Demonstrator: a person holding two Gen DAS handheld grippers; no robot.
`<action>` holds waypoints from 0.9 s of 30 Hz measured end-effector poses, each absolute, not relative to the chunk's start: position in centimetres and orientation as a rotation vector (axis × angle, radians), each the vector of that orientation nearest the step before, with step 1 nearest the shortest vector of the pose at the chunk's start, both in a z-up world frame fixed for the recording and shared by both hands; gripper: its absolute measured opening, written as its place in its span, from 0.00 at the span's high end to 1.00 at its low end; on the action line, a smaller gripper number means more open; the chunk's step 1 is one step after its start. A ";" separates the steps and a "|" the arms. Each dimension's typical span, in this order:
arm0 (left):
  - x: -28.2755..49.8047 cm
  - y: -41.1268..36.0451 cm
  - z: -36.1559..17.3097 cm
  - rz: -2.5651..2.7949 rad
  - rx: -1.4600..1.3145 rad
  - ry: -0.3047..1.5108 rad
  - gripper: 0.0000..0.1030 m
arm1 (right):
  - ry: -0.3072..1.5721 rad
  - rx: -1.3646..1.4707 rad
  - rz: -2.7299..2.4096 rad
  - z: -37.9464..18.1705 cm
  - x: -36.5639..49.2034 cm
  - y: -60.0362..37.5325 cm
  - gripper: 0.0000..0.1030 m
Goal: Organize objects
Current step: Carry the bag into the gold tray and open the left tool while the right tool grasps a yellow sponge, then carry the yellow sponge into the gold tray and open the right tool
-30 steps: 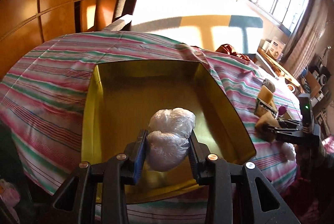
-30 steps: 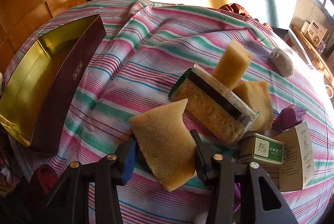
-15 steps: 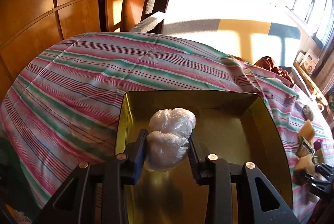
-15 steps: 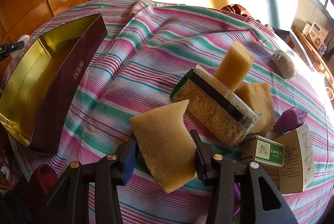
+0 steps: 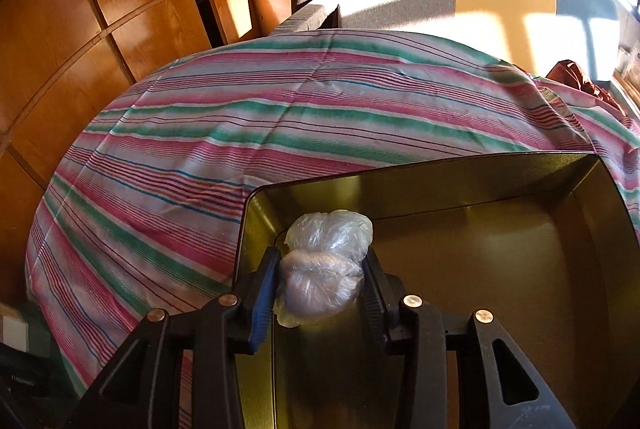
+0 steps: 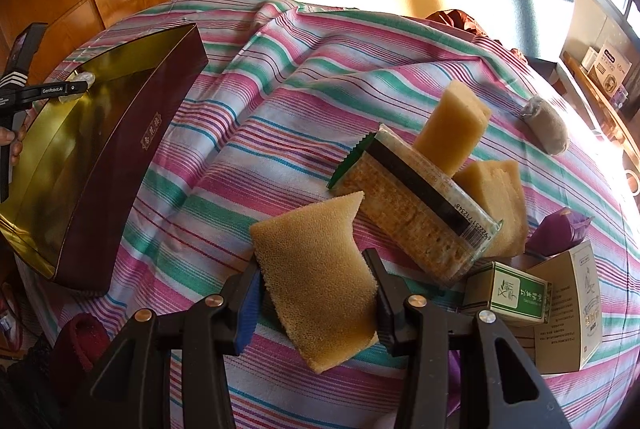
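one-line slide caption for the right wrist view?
Right gripper clamps a tan sponge above the striped tablecloth, gold-lined box at left.

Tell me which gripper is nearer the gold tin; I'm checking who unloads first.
Left. The left gripper holds its plastic bundle over the tin; the right gripper is away across the cloth.

Yellow sponge point(image 6: 316, 281) between right hand-held gripper point(image 6: 316, 293) fingers, apparently clamped, above striped cloth point(image 6: 248, 133).

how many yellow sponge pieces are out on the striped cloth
3: one sponge in the right gripper, one block propped on the cracker pack, one wedge behind it. Others may be hidden.
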State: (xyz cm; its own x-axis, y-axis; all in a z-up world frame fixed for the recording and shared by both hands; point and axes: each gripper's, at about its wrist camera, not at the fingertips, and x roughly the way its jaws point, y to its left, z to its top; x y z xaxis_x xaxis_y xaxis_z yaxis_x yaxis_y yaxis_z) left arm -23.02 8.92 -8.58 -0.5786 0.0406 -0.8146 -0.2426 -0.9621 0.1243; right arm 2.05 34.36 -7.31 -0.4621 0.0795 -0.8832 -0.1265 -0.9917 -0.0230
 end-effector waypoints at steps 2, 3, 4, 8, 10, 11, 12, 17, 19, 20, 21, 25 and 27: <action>-22.7 9.3 -8.2 2.639 -1.321 0.360 0.52 | 0.066 -1.558 2.587 -7.3 2.0 34.4 0.55; -22.5 9.4 -7.9 2.646 -1.305 0.366 0.46 | 0.065 -1.557 2.586 -7.3 2.1 34.4 0.55; -22.3 9.4 -7.6 2.659 -1.282 0.366 0.40 | 0.065 -1.556 2.586 -7.3 2.1 34.4 0.55; -21.4 9.1 -6.0 2.687 -1.224 0.356 0.32 | 0.052 -1.554 2.585 -7.3 2.1 34.3 0.55; -20.7 8.7 -5.1 2.693 -1.210 0.314 0.32 | 0.048 -1.551 2.583 -7.2 2.1 34.3 0.55; -20.0 8.4 -4.5 2.700 -1.188 0.289 0.32 | 0.045 -1.548 2.583 -7.2 2.1 34.2 0.55; -19.2 8.1 -3.9 2.710 -1.168 0.271 0.28 | 0.042 -1.546 2.582 -7.2 2.1 34.2 0.55; -14.0 6.3 -1.9 2.738 -1.080 0.174 0.19 | 0.038 -1.510 2.583 -6.9 2.3 34.1 0.56; -12.0 5.6 -1.5 2.727 -1.064 0.139 0.19 | 0.048 -1.505 2.576 -6.9 2.3 34.2 0.56; -11.1 5.2 -1.4 2.724 -1.060 0.123 0.19 | 0.048 -1.504 2.570 -6.9 2.4 34.2 0.56; -10.2 4.8 -1.3 2.721 -1.058 0.106 0.19 | 0.048 -1.506 2.565 -6.9 2.4 34.2 0.56; -7.3 3.4 -1.3 2.711 -1.066 0.054 0.19 | 0.064 -1.513 2.541 -7.0 2.4 34.3 0.56; -6.0 2.6 -1.3 2.712 -1.064 0.037 0.19 | 0.100 -1.486 2.540 -6.4 2.5 34.6 0.56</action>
State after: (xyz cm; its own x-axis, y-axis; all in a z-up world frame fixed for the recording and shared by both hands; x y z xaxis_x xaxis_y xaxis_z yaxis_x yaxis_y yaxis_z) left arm -6.01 2.59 -1.34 -0.7106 0.2016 -0.6741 -0.2198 -0.9737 -0.0594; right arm 2.54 34.56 -6.36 -0.4762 0.1350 -0.8689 -0.2027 -0.9784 -0.0409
